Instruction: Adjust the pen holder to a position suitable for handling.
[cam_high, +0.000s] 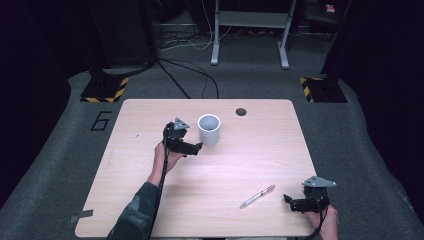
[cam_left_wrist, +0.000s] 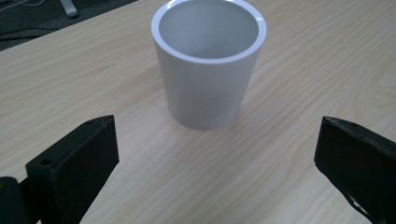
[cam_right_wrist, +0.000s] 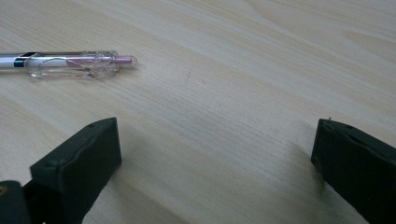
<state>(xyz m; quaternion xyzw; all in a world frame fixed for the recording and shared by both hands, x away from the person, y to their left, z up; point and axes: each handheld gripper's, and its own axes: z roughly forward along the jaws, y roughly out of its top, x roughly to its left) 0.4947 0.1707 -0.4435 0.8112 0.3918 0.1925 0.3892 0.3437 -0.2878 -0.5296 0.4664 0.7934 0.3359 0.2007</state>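
A pale wood worktop (cam_high: 150, 200) stands on grey carpet in a dark room. A white cup (cam_high: 209, 129) stands upright on it, toward the far edge. The left gripper (cam_high: 199, 147) sits just beside the cup on its near-left side, fingers (cam_left_wrist: 79, 158) wide apart, not touching it. Well away from the cup, near the front edge, lies a clear pen (cam_high: 257, 196); the right gripper (cam_high: 287, 198) is just beside it, fingers (cam_right_wrist: 81, 161) apart.
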